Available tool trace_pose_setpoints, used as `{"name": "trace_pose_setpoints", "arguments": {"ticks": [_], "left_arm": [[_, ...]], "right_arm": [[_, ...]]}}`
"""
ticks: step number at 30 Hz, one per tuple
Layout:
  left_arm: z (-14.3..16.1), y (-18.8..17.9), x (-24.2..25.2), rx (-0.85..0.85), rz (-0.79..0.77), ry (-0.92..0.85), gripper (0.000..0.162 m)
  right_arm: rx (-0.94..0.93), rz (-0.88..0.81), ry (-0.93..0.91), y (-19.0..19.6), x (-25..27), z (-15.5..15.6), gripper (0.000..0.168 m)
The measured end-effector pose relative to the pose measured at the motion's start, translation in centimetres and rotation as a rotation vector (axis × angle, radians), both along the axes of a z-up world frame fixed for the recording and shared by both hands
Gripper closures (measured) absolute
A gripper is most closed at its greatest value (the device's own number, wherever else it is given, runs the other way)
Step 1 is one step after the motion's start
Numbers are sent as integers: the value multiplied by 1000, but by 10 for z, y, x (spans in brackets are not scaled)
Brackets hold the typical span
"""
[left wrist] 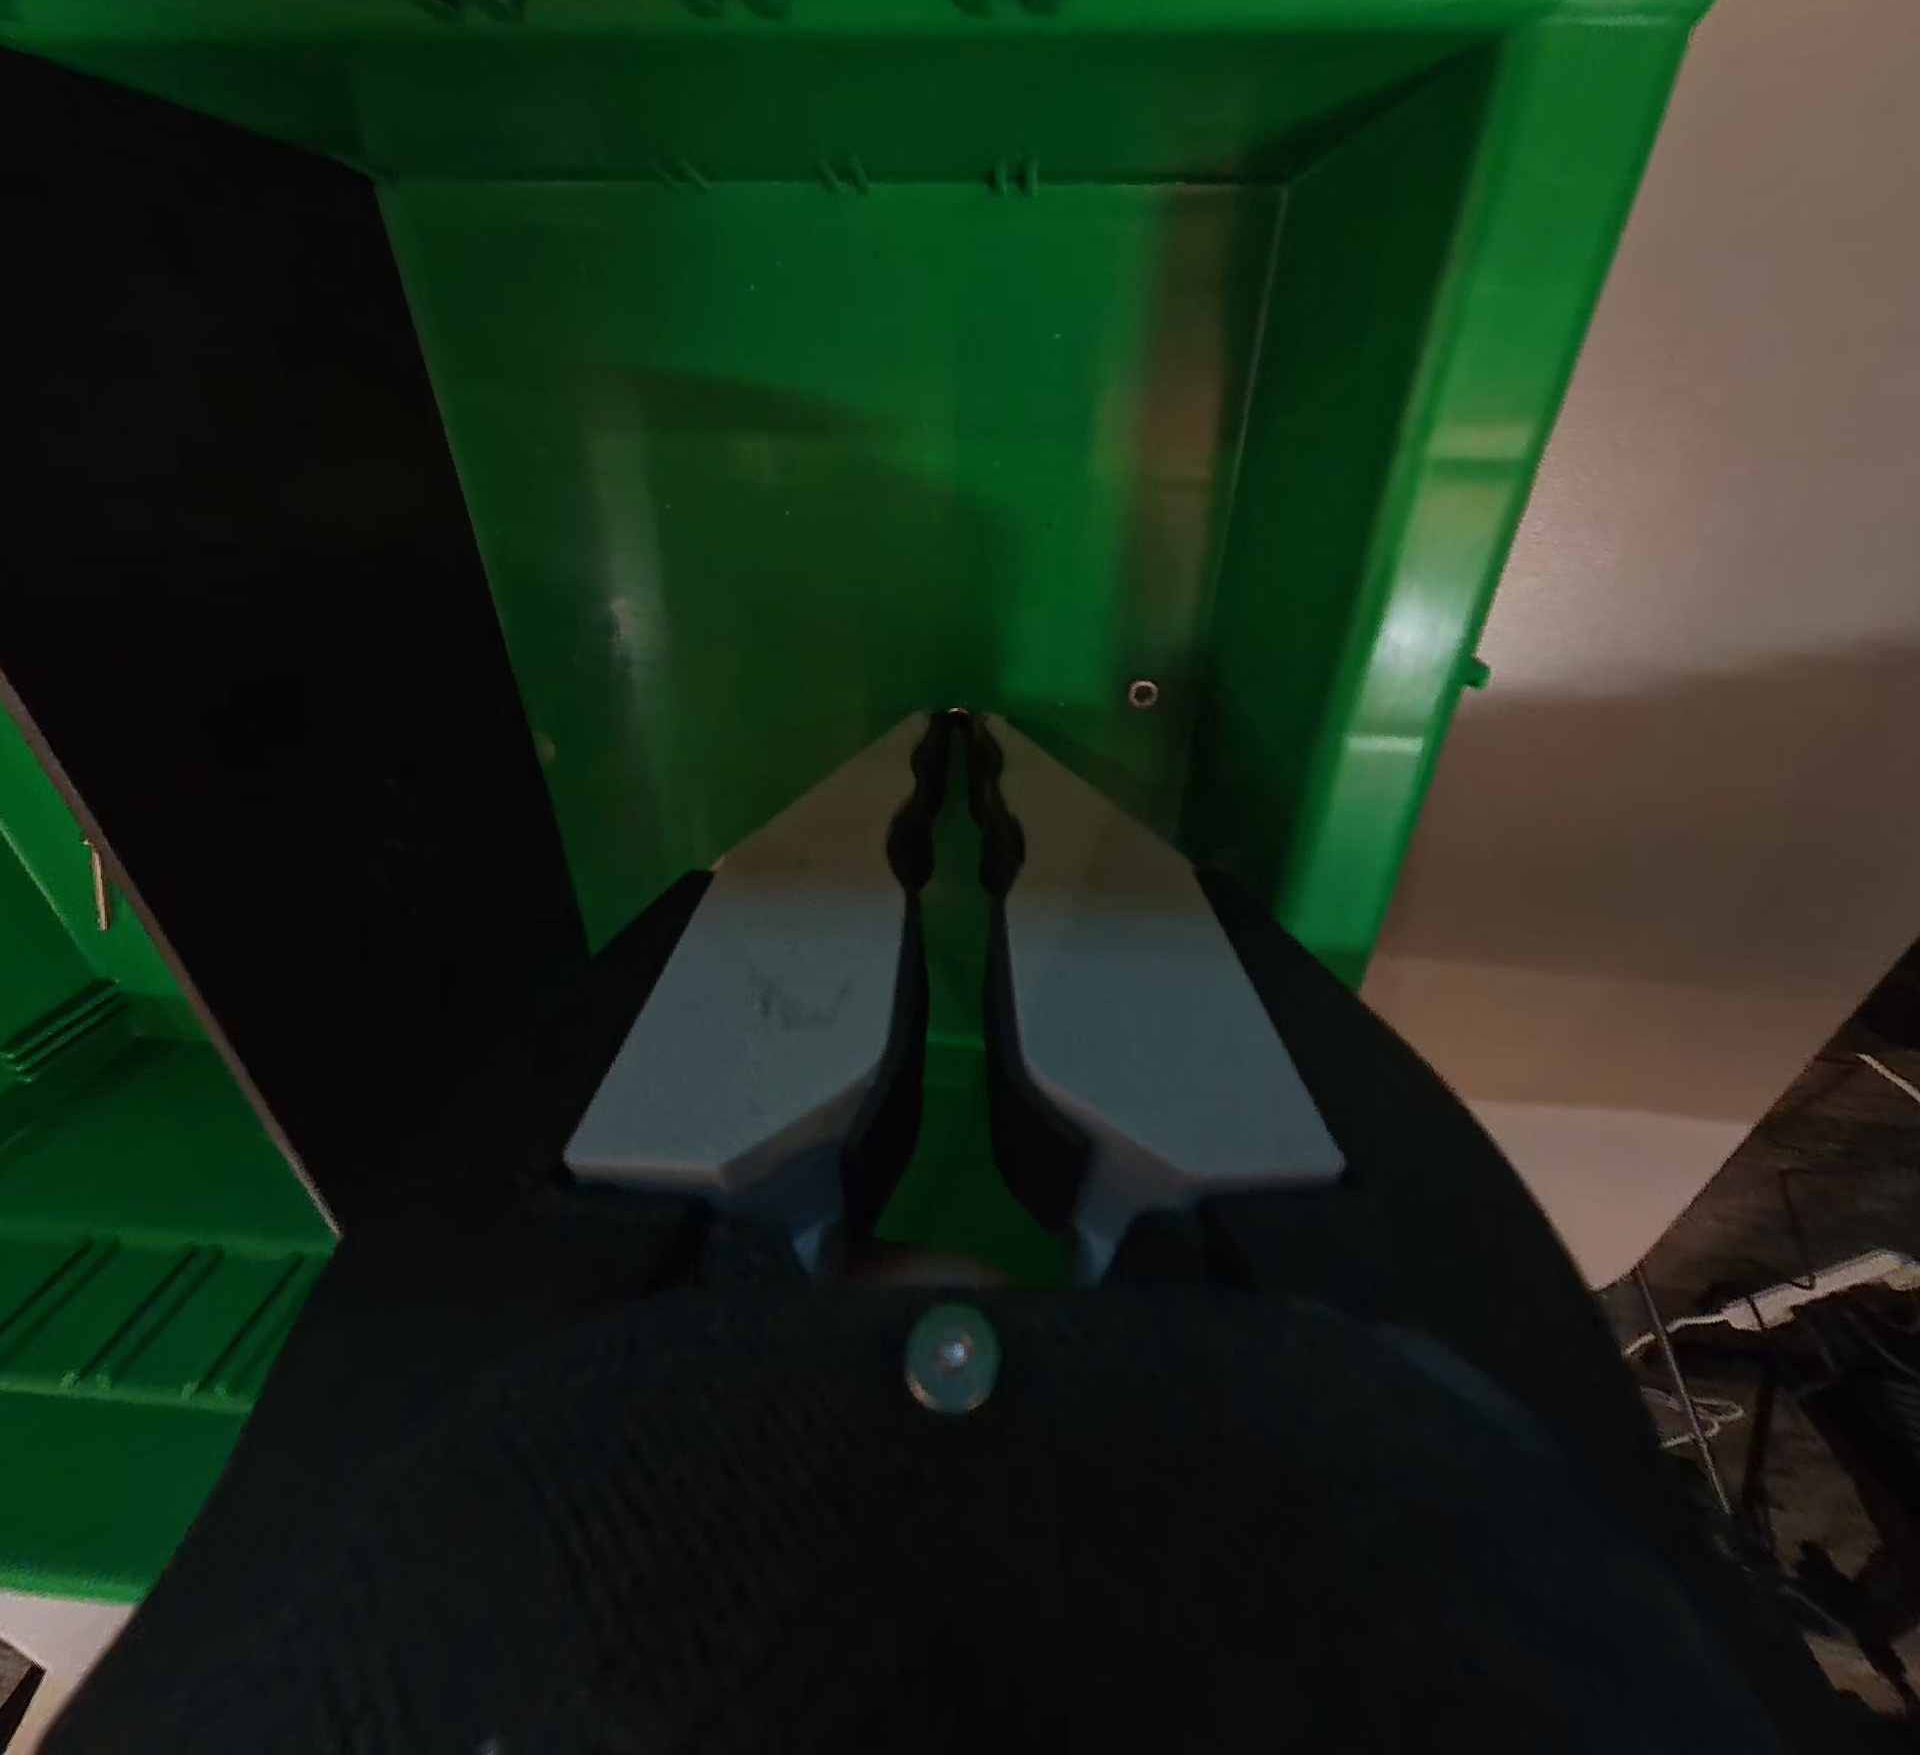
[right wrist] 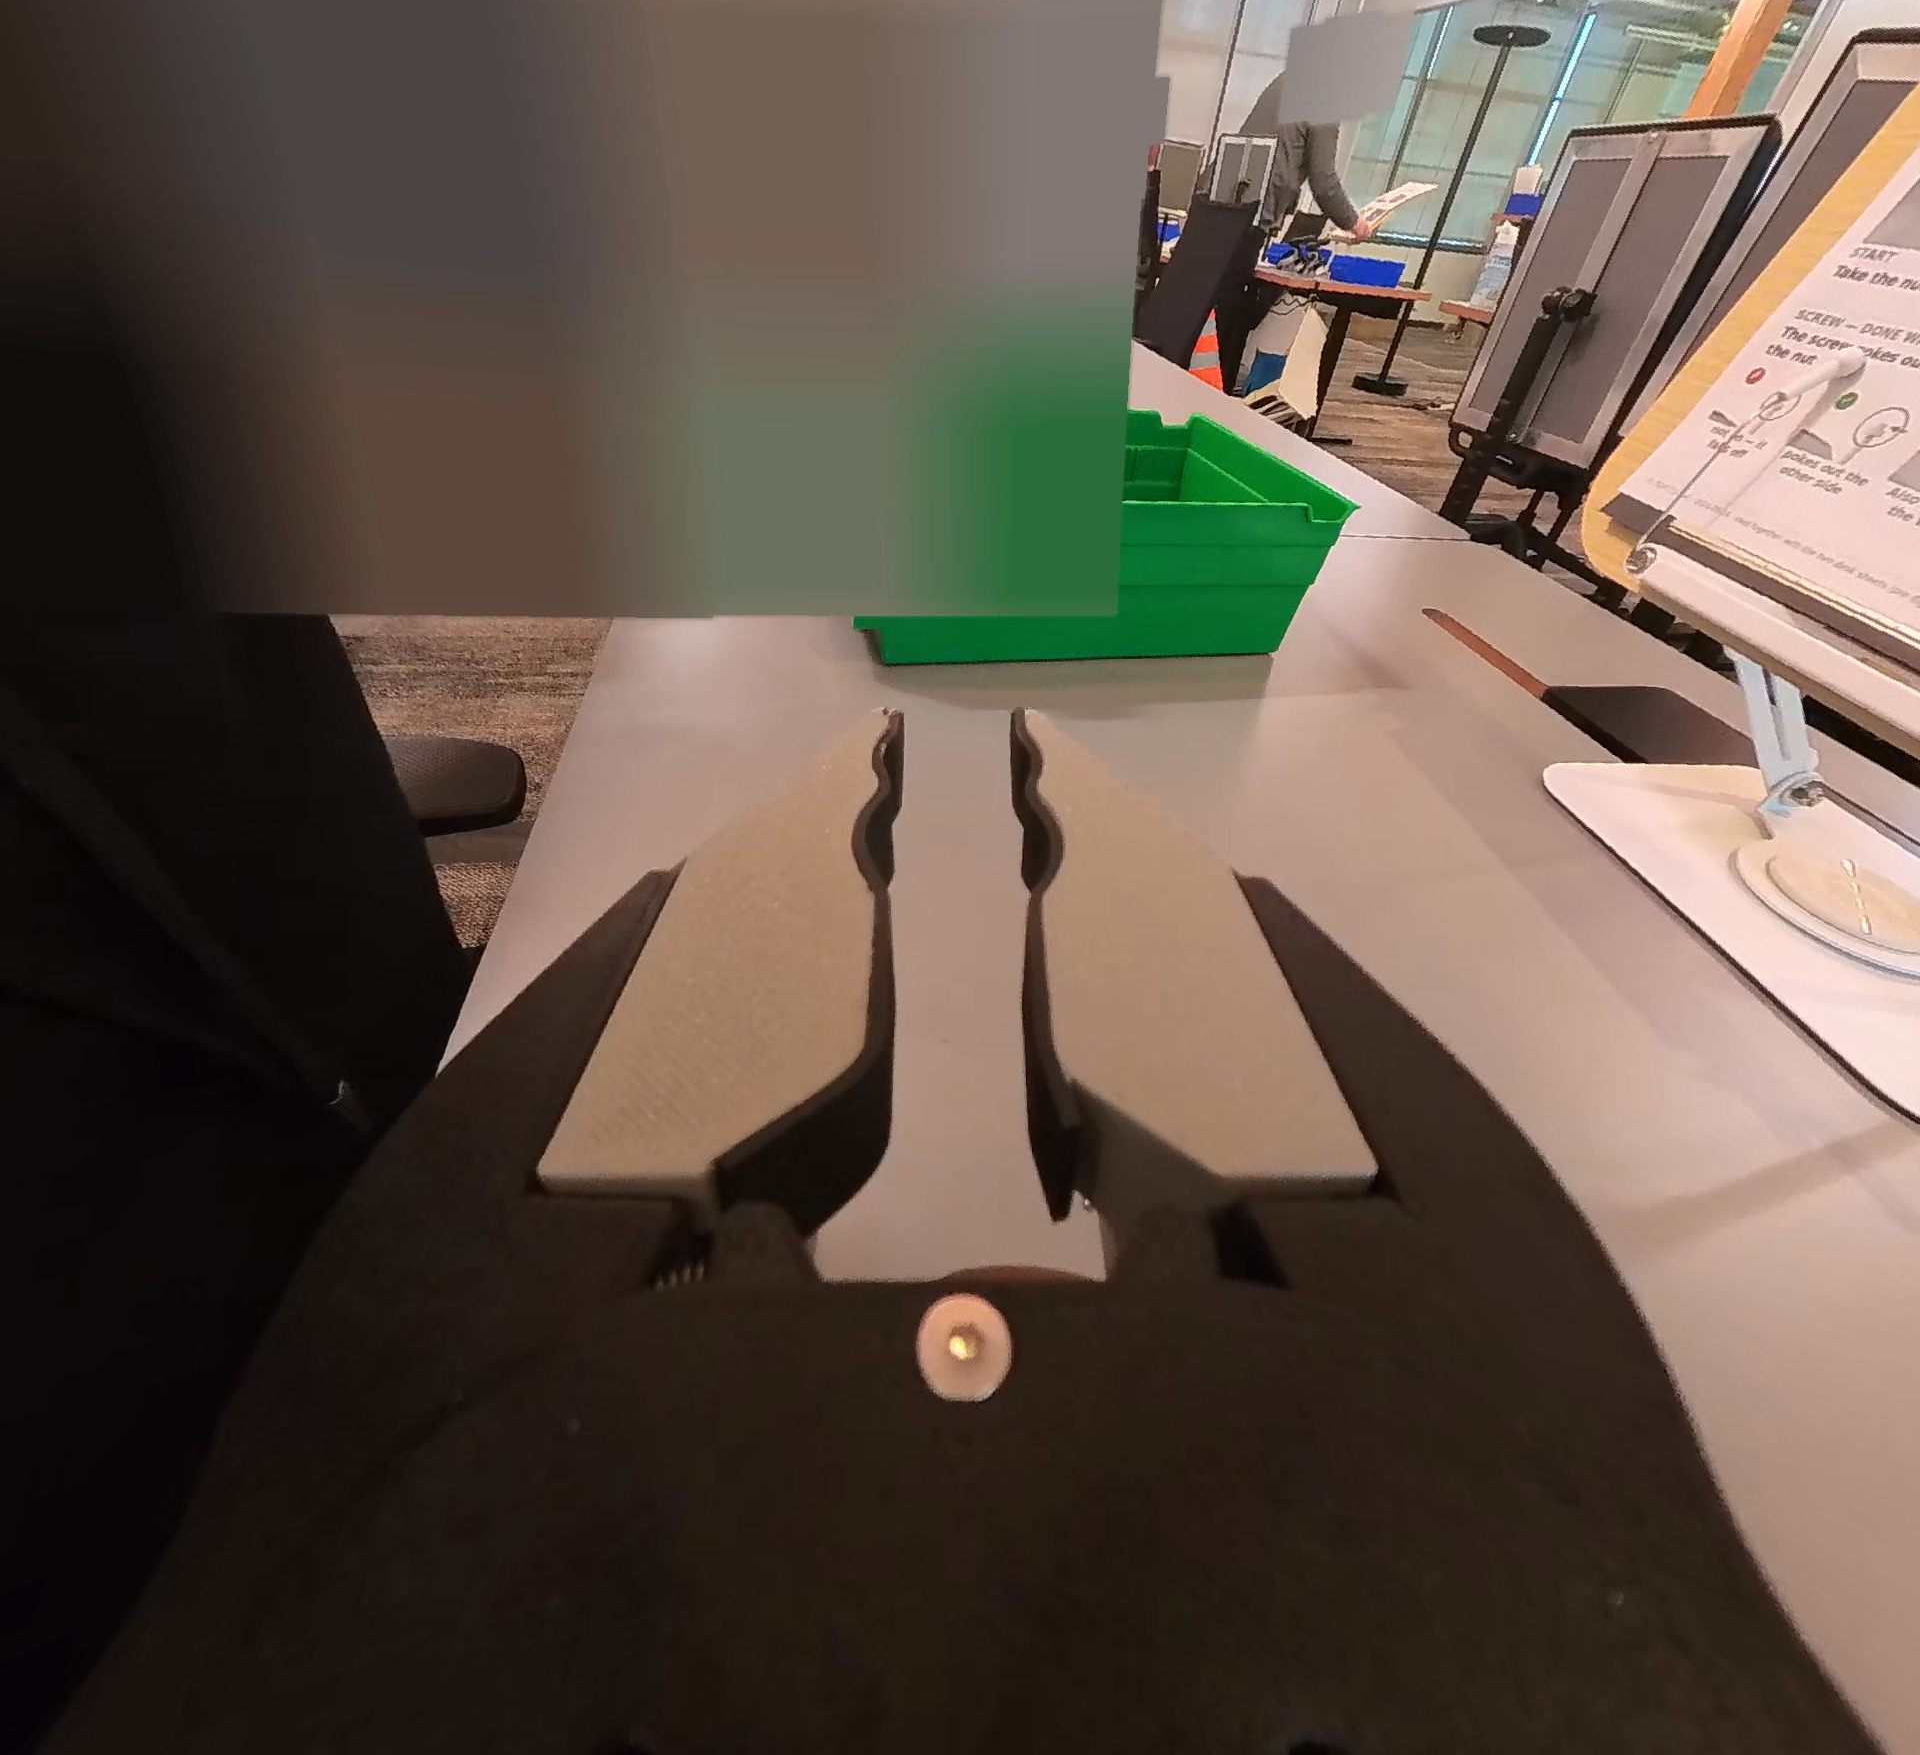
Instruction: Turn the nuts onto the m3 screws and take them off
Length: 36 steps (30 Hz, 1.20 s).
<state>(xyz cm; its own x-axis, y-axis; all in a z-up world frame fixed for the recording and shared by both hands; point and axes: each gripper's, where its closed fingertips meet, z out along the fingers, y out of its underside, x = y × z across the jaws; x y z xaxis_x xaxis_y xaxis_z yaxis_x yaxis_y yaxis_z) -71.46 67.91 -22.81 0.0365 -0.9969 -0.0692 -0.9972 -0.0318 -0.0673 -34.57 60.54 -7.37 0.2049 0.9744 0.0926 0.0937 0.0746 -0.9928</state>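
Two grippers are on record, one per wrist view. Left gripper (left wrist: 956, 718): grey fingers with black pads drawn almost together, reaching down into a compartment of the green bin (left wrist: 1455, 417). At the tips sits a small dark, metallic item; it is too small and dim to identify, and whether the tips are pinching it cannot be told. One small silver nut (left wrist: 1144, 693) lies flat on the bin floor just to the right of the tips, near the bin's right wall and apart from the fingers. A black divider (left wrist: 208, 562) bounds the compartment on the left, with further green compartments beyond it.

Right gripper (right wrist: 956, 718): fingers spread with a clear gap, nothing between them, held above the grey table (right wrist: 1351, 874) and short of the bin. The green bin (right wrist: 1195, 583) stands on the table ahead of the tips. Right of the bin, an instruction sheet on a white stand (right wrist: 1766, 853) rests on the table. No screw is discernible in either view.
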Motion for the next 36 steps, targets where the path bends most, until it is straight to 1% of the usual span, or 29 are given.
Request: {"name": "trace_pose_setpoints", "arguments": {"ticks": [4, 10, 27, 31, 34, 36], "left_arm": [[0, -1, 1, 10, -36, 4, 160], [0, -1, 2, 21, -50, 10, 160], [1, -2, 2, 0, -23, 11, 161], [7, 0, 5, 14, -25, -2, 162], [2, -2, -1, 1, -23, 36, 162], [1, -2, 0, -3, -14, 21, 162]], "right_arm": [[-1, 0, -2, 0, 0, -1, 151], [0, 1, -1, 0, -1, 0, 151], [0, -3, 1, 1, 1, 0, 151], [-2, -3, 1, 1, 1, 0, 151], [0, -3, 0, 0, 1, 0, 151], [2, -3, 0, 0, 1, 0, 151]]}}
